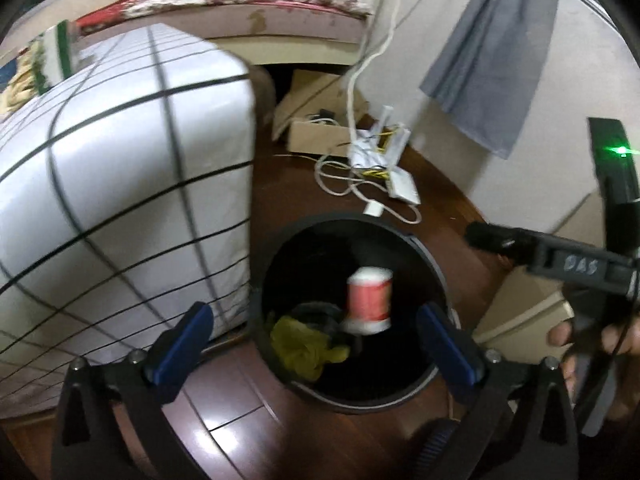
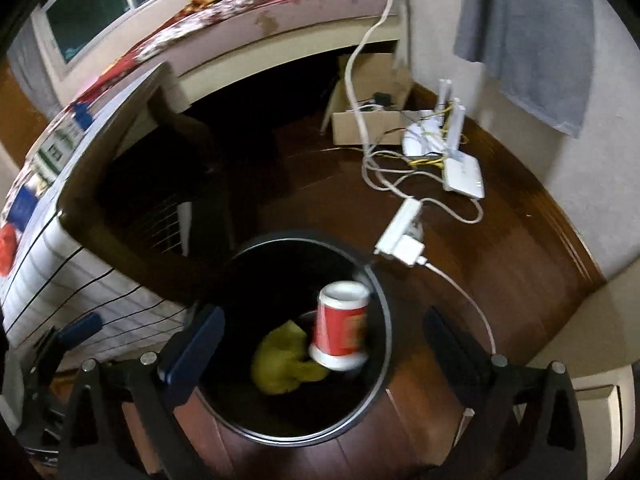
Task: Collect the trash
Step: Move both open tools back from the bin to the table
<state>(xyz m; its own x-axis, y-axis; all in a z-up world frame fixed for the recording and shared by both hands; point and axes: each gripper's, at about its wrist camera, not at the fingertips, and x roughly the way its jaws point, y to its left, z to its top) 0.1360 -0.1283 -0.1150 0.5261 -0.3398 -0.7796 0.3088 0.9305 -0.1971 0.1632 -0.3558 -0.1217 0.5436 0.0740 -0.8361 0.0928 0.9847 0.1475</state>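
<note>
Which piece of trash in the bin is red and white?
The cup, blurred and tilted over the bin. The other piece, a crumpled yellow-green wad, lies on the bottom beside it.

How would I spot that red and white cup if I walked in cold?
Find the round black bin standing on the dark wood floor beside the bed. The paper cup is inside its mouth, blurred. It is red-banded with white ends, unlike the crumpled yellow-green wad next to it.

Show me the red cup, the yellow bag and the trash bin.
red cup [image 2: 340, 330]: right wrist view, red side wall.
yellow bag [image 2: 276, 364]: right wrist view, crumpled middle.
trash bin [image 1: 436, 258]: left wrist view, right rim.
</note>
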